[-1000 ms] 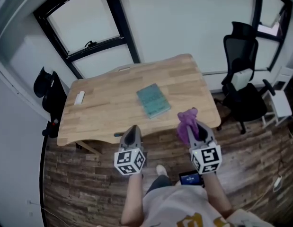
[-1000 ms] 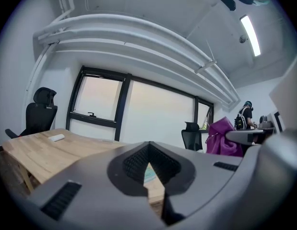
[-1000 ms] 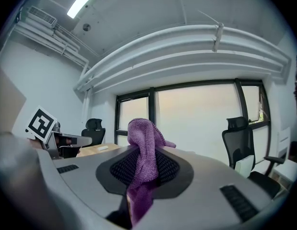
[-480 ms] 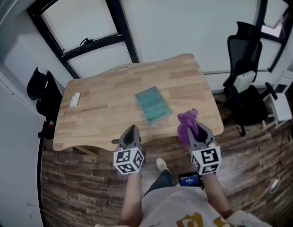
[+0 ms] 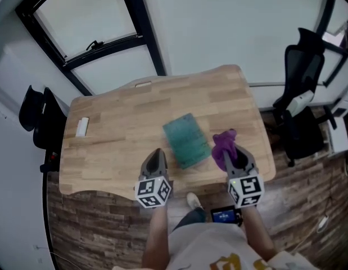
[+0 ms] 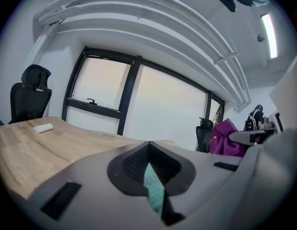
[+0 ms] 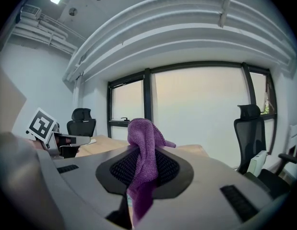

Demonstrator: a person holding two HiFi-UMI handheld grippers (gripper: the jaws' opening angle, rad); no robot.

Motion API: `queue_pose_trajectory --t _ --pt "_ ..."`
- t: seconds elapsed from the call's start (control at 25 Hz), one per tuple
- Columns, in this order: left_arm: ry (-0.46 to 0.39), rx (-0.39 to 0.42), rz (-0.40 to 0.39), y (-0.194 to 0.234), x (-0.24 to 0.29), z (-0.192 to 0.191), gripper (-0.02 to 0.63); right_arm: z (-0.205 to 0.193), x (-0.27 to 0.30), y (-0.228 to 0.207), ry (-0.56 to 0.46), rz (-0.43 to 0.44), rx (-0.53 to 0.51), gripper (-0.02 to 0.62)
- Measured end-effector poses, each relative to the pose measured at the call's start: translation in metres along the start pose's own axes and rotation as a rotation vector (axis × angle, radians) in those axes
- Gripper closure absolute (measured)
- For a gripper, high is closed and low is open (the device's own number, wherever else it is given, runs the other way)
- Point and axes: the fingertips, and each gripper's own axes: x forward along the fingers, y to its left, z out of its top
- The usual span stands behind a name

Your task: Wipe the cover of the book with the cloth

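Note:
A teal book (image 5: 187,140) lies flat on the wooden table (image 5: 123,134), right of its middle and near the front edge. My right gripper (image 5: 230,151) is shut on a purple cloth (image 5: 224,144) that bunches up above its jaws, just right of the book. In the right gripper view the cloth (image 7: 144,163) hangs down between the closed jaws. My left gripper (image 5: 155,158) is shut with nothing in it, over the table's front edge left of the book. A sliver of the book (image 6: 153,191) shows through the closed jaws in the left gripper view.
A small white object (image 5: 82,126) lies near the table's left end. Black office chairs stand at the left (image 5: 36,117) and at the right (image 5: 302,100). Windows (image 5: 89,32) line the wall behind the table. The floor (image 5: 95,229) is wood plank.
Both grippers have moved forward toward the table and now reach over its front edge. The book appears nearer to them. The cloth stays in the right gripper.

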Motion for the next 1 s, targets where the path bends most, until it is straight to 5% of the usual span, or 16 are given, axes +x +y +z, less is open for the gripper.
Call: queue_pose_trajectory --t 0.44,1.0 --pt "0.069 -0.054 -0.031 0.039 0.075 -0.015 0.623 -0.002 0.067 -0.007 0.071 -0.026 -0.012 0.535" --pt "0.125 -0.117 -0.036 0.059 0.093 -0.033 0.56 -0.008 0.095 -0.011 0.101 -0.033 -0.009 0.535"
